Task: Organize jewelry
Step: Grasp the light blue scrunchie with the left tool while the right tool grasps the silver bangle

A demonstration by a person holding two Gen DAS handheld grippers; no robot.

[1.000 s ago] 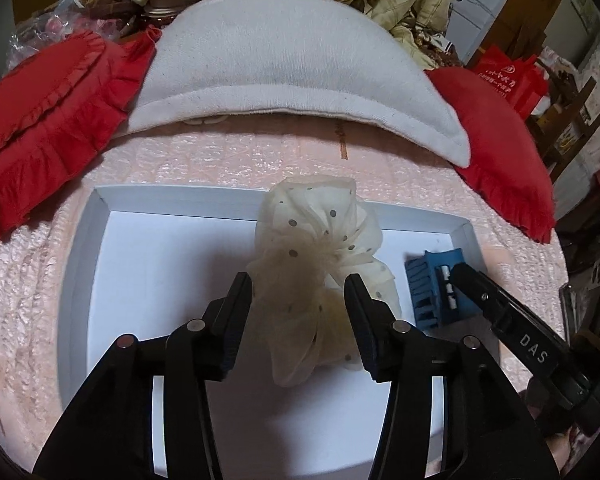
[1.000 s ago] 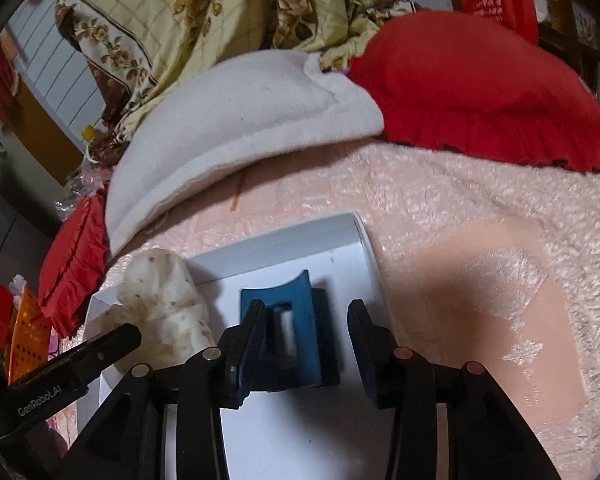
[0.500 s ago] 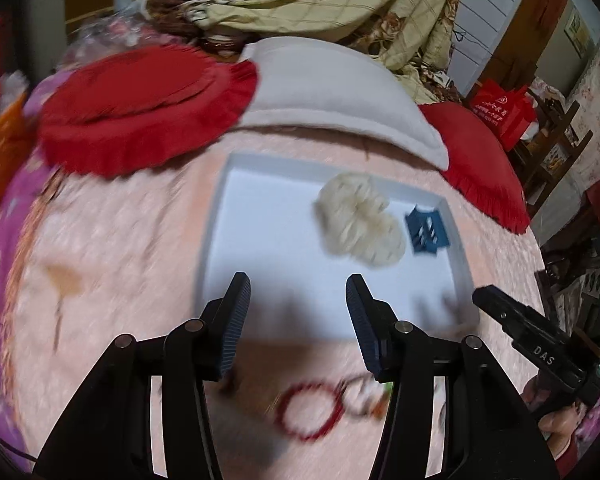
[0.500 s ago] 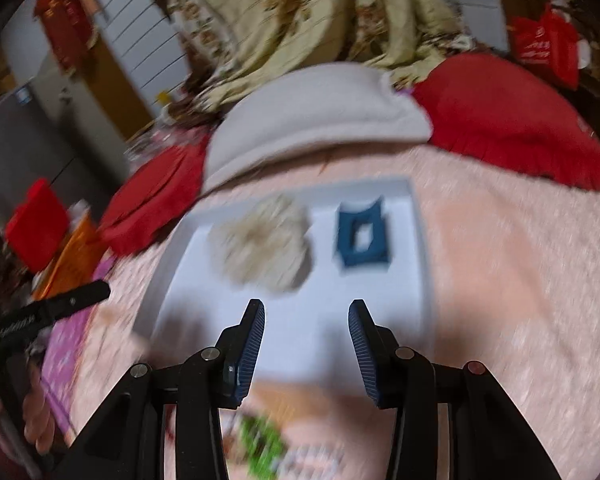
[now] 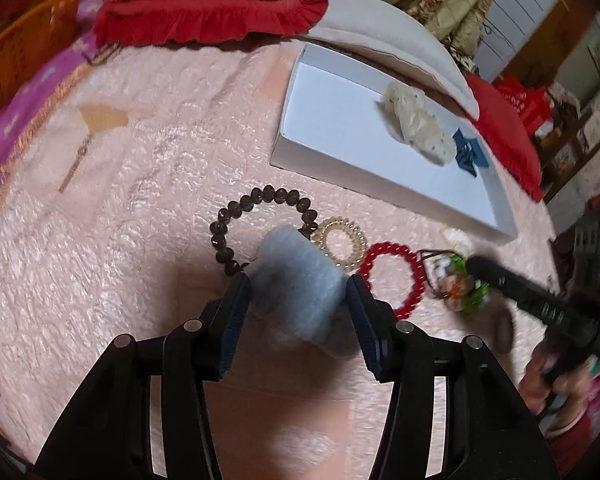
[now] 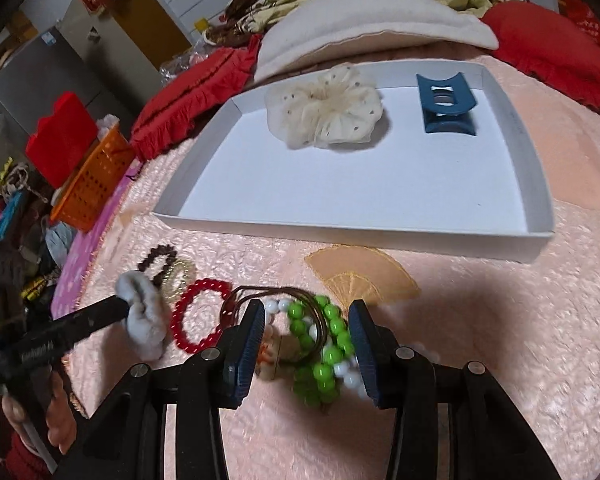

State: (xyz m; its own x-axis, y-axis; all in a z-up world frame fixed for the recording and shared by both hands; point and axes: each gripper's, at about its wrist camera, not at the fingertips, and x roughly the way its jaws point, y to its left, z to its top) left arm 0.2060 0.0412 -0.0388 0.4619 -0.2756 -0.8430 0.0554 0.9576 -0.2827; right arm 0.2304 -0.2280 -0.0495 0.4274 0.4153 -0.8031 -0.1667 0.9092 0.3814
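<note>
cream dotted scrunchie, blue clip (white tray) — red bracelet.

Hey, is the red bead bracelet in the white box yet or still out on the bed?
Still out. The red bead bracelet lies on the pink bedspread, in front of the white box's near wall.

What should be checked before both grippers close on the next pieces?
1. Left gripper astride the grey fluffy band, jaws opening: ok.
2. Right gripper astride the green and white beads: ok.
3. Pads pressing on either piece: cannot tell.
4. White tray has bare floor beside the cream scrunchie and blue clip: ok.
5. Red bracelet clear of both grippers: ok.
6. Brown cord tangled with the beads: cannot tell.
</note>
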